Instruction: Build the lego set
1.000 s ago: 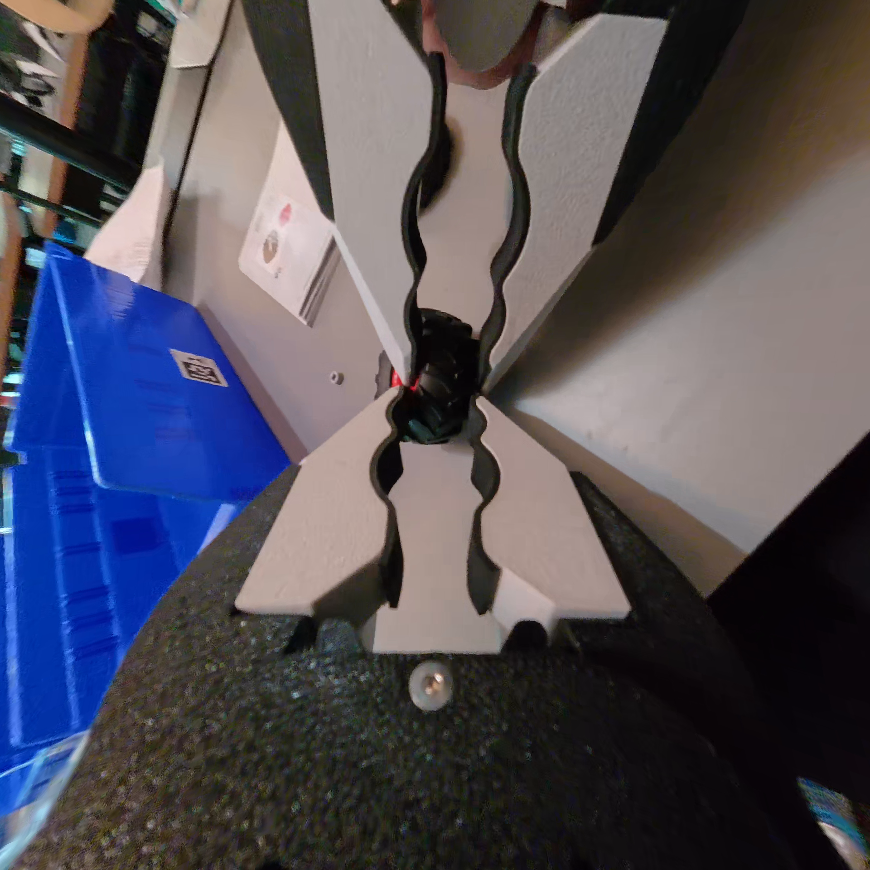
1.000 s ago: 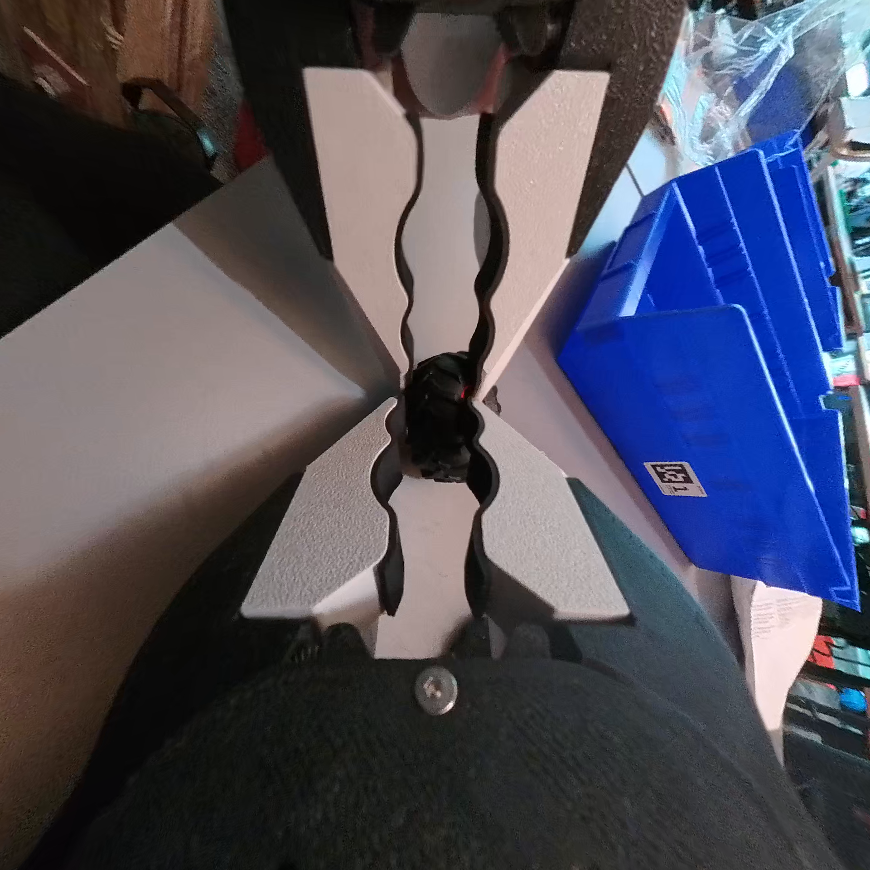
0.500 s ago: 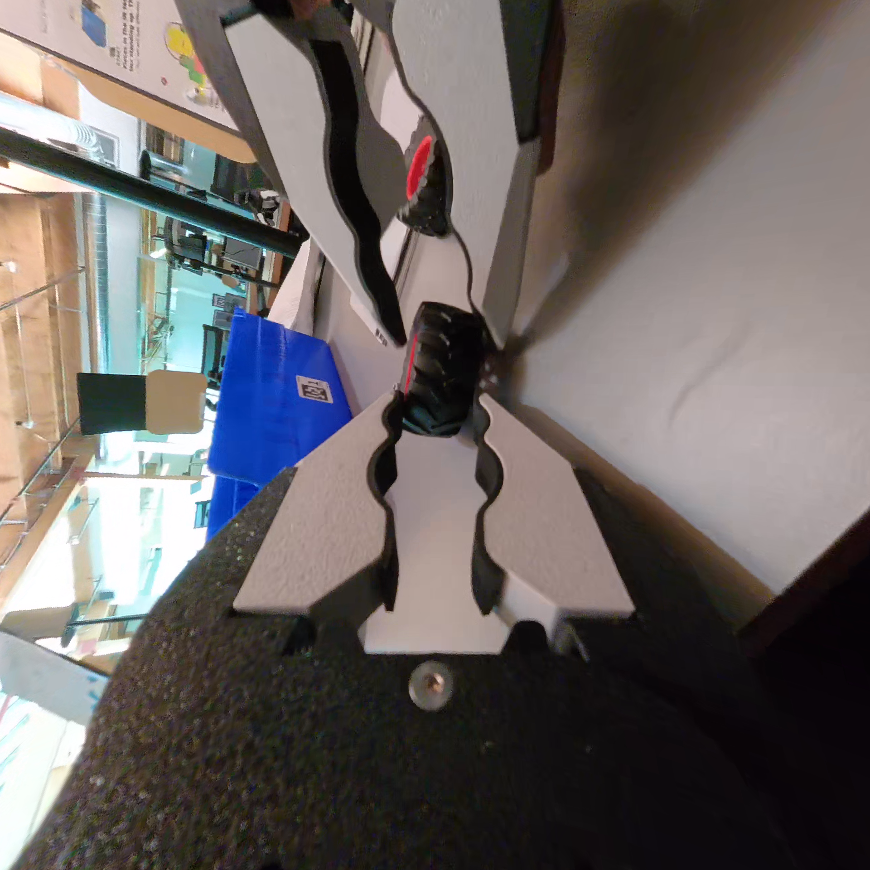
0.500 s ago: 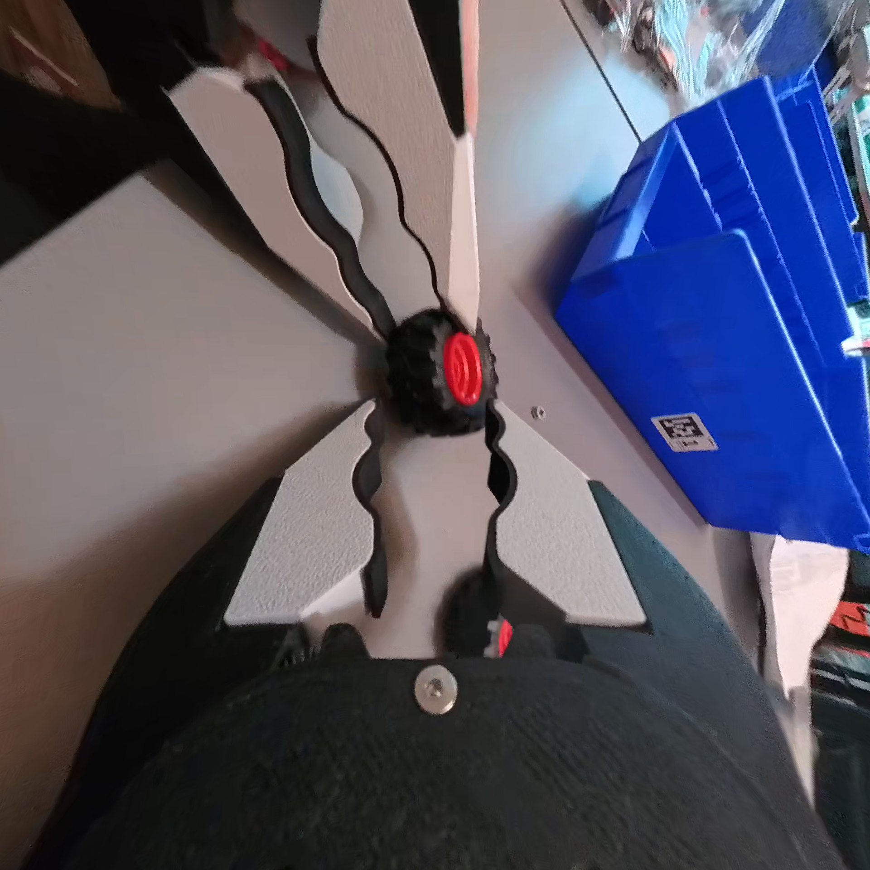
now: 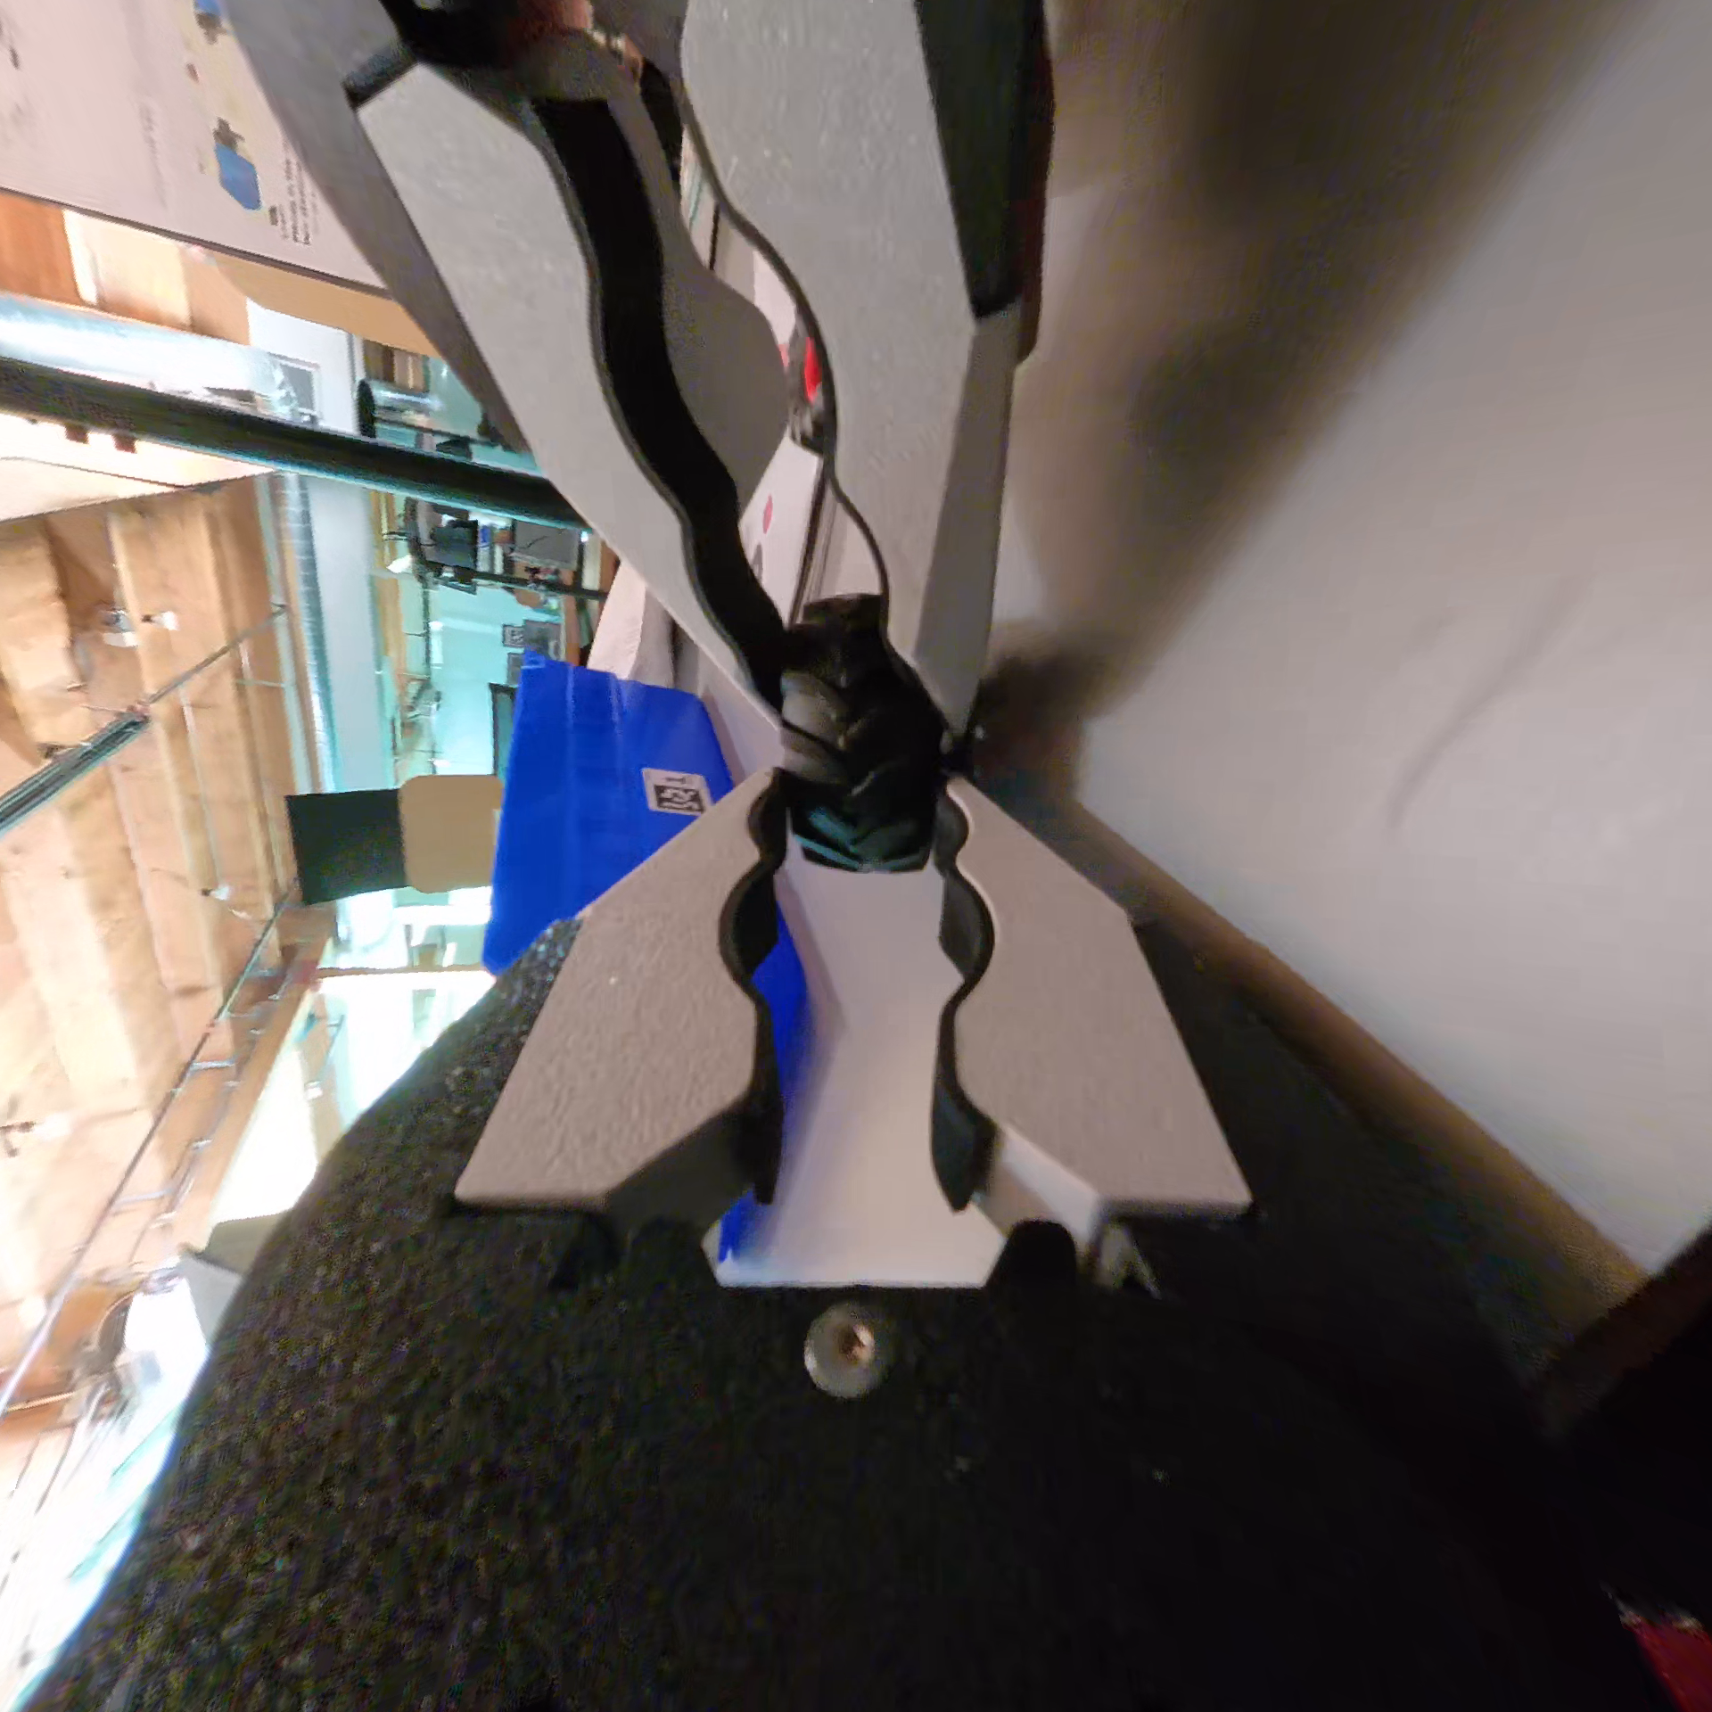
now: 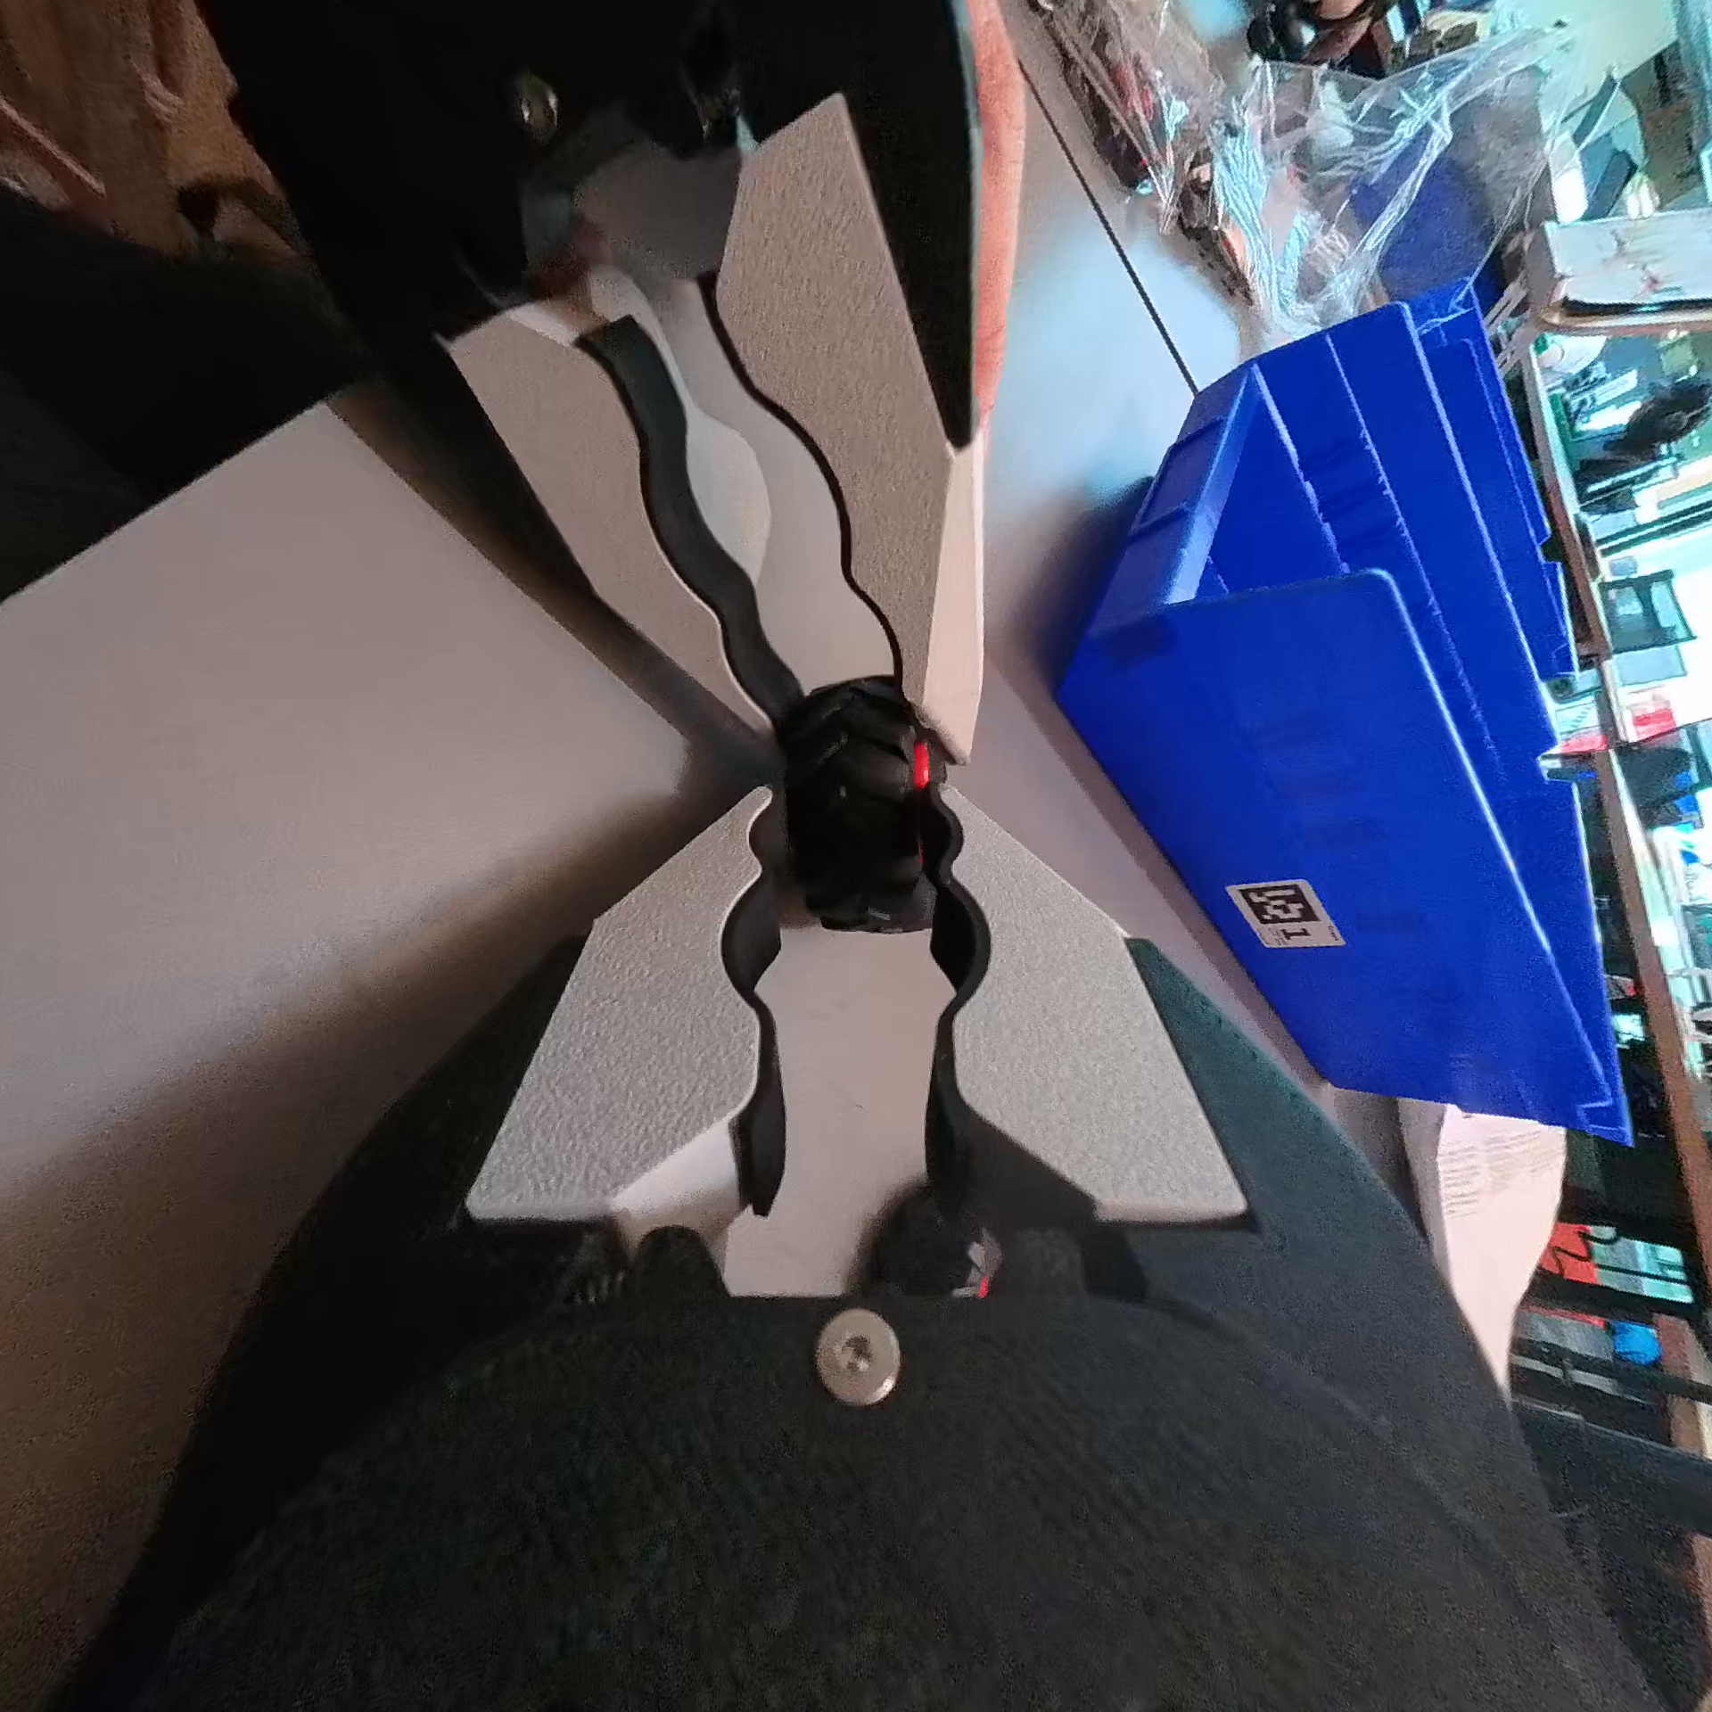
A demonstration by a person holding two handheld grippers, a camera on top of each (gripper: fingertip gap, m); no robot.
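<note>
A black knobbly Lego tyre with a red hub sits between two grey grippers that meet tip to tip above the grey table. My left gripper is shut on its near end. In the right wrist view my right gripper is shut on the same tyre, a sliver of the red hub showing on its right side. A second small black and red wheel shows low by the base of my right gripper's fingers. I cannot tell if it is held or lies on the table.
A blue plastic bin with a square tag stands on the table to the right of my right gripper; it also shows in the left wrist view. Clear plastic bags lie behind it. White paper lies beside the bin.
Half a second ago my right gripper was swung aside with its jaws wider and the red hub facing out. Now it is back in line and closed on the tyre.
</note>
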